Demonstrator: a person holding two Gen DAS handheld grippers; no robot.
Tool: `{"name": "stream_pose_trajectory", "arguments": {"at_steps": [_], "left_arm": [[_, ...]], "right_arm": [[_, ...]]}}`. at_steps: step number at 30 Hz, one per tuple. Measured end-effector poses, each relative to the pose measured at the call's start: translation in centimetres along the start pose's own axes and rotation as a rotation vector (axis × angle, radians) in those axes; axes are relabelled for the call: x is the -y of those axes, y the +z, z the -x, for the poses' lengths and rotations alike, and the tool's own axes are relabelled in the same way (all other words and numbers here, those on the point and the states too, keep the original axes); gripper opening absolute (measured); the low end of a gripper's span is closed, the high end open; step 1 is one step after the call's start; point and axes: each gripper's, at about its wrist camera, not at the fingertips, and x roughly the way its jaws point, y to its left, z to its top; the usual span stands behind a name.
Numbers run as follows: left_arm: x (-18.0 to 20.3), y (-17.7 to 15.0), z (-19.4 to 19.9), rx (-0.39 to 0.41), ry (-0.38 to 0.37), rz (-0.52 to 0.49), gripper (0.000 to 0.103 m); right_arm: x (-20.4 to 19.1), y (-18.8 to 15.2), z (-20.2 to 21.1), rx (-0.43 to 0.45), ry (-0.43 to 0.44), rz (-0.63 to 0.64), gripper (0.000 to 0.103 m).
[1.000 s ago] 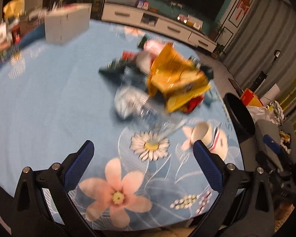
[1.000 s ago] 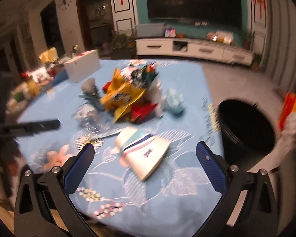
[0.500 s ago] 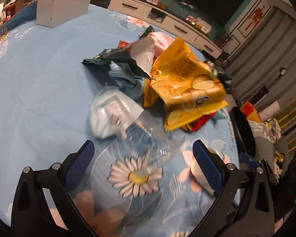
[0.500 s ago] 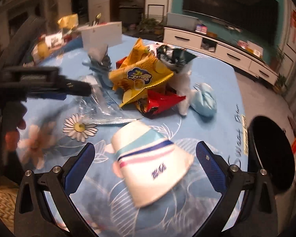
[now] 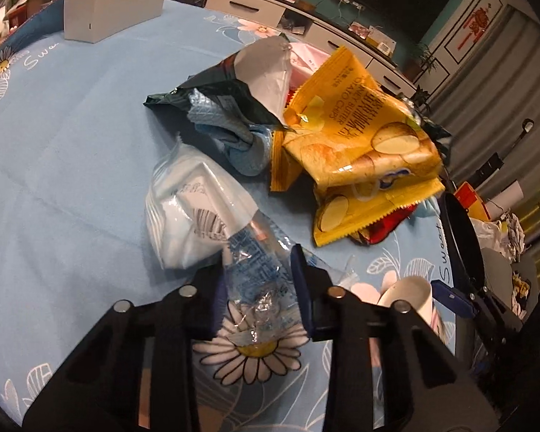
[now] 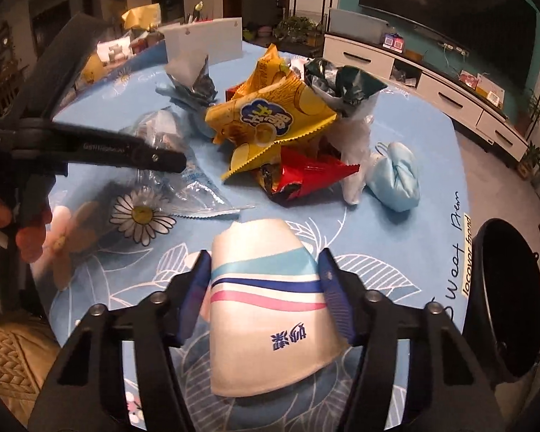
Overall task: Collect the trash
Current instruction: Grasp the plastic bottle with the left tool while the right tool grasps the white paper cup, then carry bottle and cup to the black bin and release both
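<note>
1. Landmark: yellow crinkled potato-chip bag (image 5: 360,151), mid-pile on the round table w/ light-blue flower-print cloth (image 5: 72,144).
2. Left gripper (image 5: 261,288): jaws closing, already narrow, w/ the clear crumpled plastic wrapper w/ blue print (image 5: 255,273) between the blue pads; pads look to press its sides. Wrapper lies on the cloth on the near side of the chip bag, over a white daisy print.
3. Right gripper (image 6: 266,295): jaws closing around the white paper cup w/ blue and pink stripes (image 6: 270,309); pads at both sides of the cup, touching. Cup lies tipped on its side, on the near side of the chip bag, apart from the pile.
4. Dark green foil bag, torn open w/ white inside (image 5: 241,82), touches the chip bag on its far-left side in the left-wrist view.
5. Red foil wrapper (image 6: 306,176) sits under the chip bag's near edge.
6. Pale blue knotted cloth bundle (image 6: 396,176) lies right of the chip bag, near it.
7. Black round bin (image 6: 504,298) stands off the table edge, well right of the chip bag.
8. White box (image 5: 111,0) sits far behind the chip bag.
</note>
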Motion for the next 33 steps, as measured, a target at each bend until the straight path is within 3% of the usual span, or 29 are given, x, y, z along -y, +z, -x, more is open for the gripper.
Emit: {"name": "stream_pose_trajectory", "arguments": {"at_steps": [7,8,9,10,13,17,19,20,21,22,28,32,33], "left_arm": [[-0.2,-1.3,3.2,0.029,-0.01,-0.055,0.021],[-0.1,-1.7,3.8,0.037,-0.006,-0.068,0.021],[0.1,-1.8,4.6,0.044,-0.014,-0.08,0.02],[0.4,-2.4,5.1,0.052,-0.017,-0.088,0.02],[1.5,-2.4,6.7,0.087,-0.031,-0.131,0.02],[2.7,-2.4,6.9,0.104,-0.02,-0.163,0.02],[2.8,-2.5,6.9,0.094,-0.023,-0.17,0.02],[2.9,-2.5,6.8,0.089,-0.024,-0.178,0.02],[3.2,-2.5,6.9,0.085,-0.027,-0.185,0.02],[3.3,-2.5,6.9,0.081,-0.031,-0.19,0.02],[4.0,-2.8,7.0,0.071,-0.037,-0.213,0.021],[4.4,-2.8,7.2,0.069,-0.038,-0.224,0.021],[4.6,-2.8,7.2,0.067,-0.04,-0.23,0.021]], "right_arm": [[0.8,-0.5,2.2,0.06,-0.016,-0.073,0.031],[0.9,-0.5,2.6,0.077,-0.028,-0.087,0.022],[1.0,-0.4,2.8,0.098,-0.007,-0.103,0.0],[1.4,-0.2,3.4,0.122,0.018,-0.135,0.0],[2.4,-0.2,3.6,0.108,-0.012,-0.162,0.0],[3.5,-0.9,3.6,0.119,0.054,-0.221,0.001],[3.9,-1.1,4.6,0.143,0.076,-0.246,0.013],[3.9,-1.1,5.0,0.142,0.088,-0.245,0.043],[3.9,-1.1,5.4,0.139,0.088,-0.23,0.08],[3.7,-1.1,5.5,0.136,0.072,-0.211,0.089],[3.0,-1.5,2.7,-0.019,0.105,-0.104,0.091],[1.8,-1.9,0.7,-0.091,0.081,-0.02,0.091],[1.5,-2.0,0.2,-0.104,0.067,0.001,0.081]]}}
